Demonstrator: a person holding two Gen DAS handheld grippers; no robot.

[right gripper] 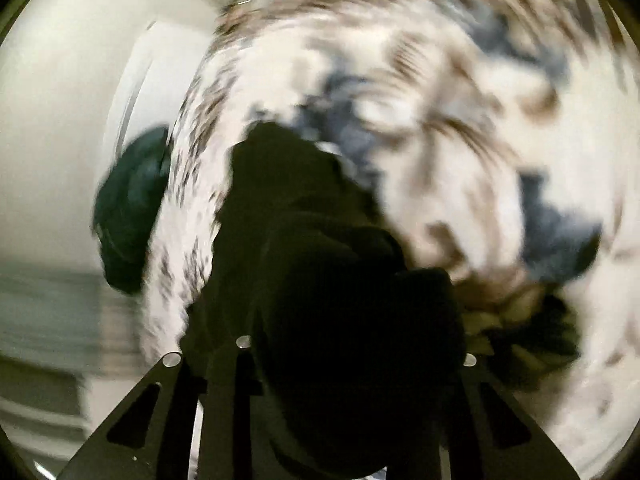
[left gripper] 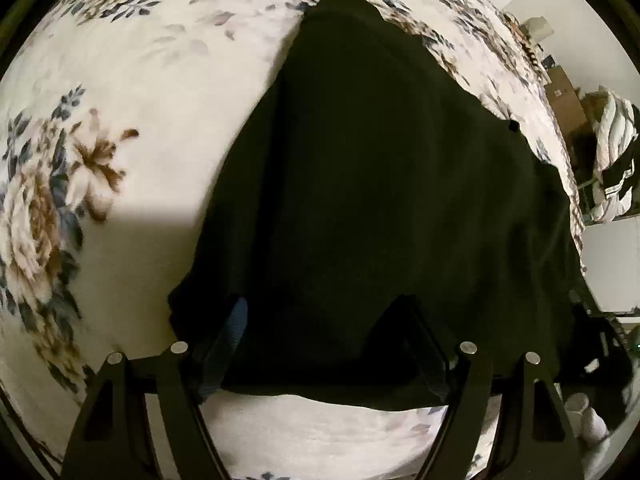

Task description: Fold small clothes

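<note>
A black garment (left gripper: 360,184) lies spread on a white floral bedspread (left gripper: 120,80). My left gripper (left gripper: 324,308) hangs over the garment's near edge with its fingers (left gripper: 236,320) wide apart on the cloth; nothing is held between them. In the blurred right wrist view, my right gripper (right gripper: 352,344) is buried in a bunched fold of the black garment (right gripper: 320,260), which fills the space between the fingers and hangs toward the camera. The fingertips themselves are hidden by the cloth.
The bed's right edge shows in the left wrist view, with a white box (left gripper: 612,264), cardboard (left gripper: 568,104) and a striped black-and-white cloth (left gripper: 616,160) beyond it. A dark green rounded object (right gripper: 132,208) sits past the bed edge in the right wrist view.
</note>
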